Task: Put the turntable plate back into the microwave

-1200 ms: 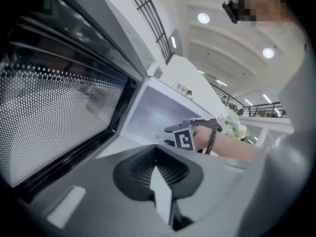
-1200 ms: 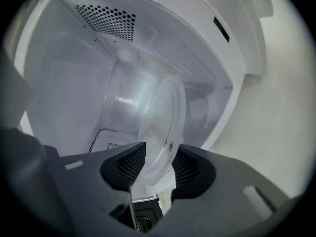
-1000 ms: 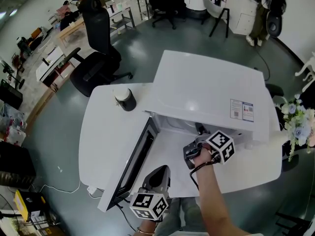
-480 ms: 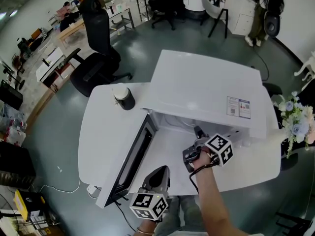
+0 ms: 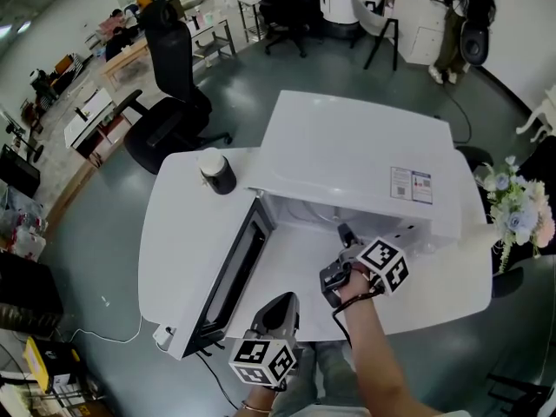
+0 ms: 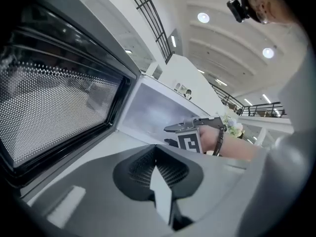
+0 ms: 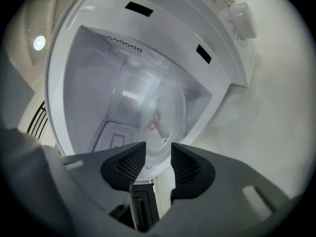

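Your R tool [image 7: 158, 150], at the mouth of the boxy white microwave oven [image 5: 347, 146], has its jaws apart w/ nothing gripped. The round clear glass turntable plate [image 7: 158, 107] sits inside the cavity, near rim in the gap. Your L tool [image 6: 155, 154], jaws together & empty, hangs by the black-framed open door [image 5: 236, 272] at the white desk [image 5: 178, 224] edge.

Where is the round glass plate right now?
The glass plate is inside the open microwave, straight ahead of the right claw, just past its parted tips in the right gripper view. The head view doesn't show it.
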A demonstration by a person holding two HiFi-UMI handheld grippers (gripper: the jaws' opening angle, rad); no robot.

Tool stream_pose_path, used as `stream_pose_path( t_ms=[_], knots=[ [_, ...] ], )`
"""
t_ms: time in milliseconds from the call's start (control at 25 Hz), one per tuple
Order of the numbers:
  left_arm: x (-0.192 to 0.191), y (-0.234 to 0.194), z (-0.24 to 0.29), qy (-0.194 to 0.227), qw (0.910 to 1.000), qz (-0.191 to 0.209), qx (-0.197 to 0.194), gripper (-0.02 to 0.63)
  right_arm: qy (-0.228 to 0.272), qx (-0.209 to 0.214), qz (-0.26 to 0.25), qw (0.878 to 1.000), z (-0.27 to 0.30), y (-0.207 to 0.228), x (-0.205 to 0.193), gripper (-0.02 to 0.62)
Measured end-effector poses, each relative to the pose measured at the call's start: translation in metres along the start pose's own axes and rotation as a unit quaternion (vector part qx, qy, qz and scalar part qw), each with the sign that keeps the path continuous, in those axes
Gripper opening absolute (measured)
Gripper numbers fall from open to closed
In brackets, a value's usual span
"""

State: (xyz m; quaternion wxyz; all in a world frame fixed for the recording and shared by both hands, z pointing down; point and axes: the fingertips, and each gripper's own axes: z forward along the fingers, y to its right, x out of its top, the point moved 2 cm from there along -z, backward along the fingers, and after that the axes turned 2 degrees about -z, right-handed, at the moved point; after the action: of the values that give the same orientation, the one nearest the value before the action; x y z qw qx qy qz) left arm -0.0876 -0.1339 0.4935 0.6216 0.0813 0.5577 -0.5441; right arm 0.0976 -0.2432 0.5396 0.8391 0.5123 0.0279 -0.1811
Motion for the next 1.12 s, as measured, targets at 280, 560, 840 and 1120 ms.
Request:
stream_pose_path(
  t_ms=[280, 560, 840, 1120],
  knots=[
    [0.010, 0.005, 0.000, 0.005, 1.0000, 0.007, 0.002, 0.000, -0.016, -0.005, -0.064, 0.998, -0.026, -0.005, -0.006, 0.144],
    [0.026, 0.011, 0.002, 0.014, 0.9996, 0.024, -0.002, 0.000, -0.020, 0.025, -0.198, 0.980, -0.068, -0.035, -0.010, 0.143],
    [0.050, 0.026, 0.011, 0.028, 0.9988, 0.037, -0.015, 0.000, 0.030, 0.072, -0.345, 0.935, -0.126, -0.077, 0.002, 0.110],
    [0.079, 0.041, 0.021, 0.044, 0.9973, 0.056, -0.020, 0.000, 0.065, 0.061, -0.410, 0.908, -0.161, -0.084, 0.020, 0.021]
  ],
)
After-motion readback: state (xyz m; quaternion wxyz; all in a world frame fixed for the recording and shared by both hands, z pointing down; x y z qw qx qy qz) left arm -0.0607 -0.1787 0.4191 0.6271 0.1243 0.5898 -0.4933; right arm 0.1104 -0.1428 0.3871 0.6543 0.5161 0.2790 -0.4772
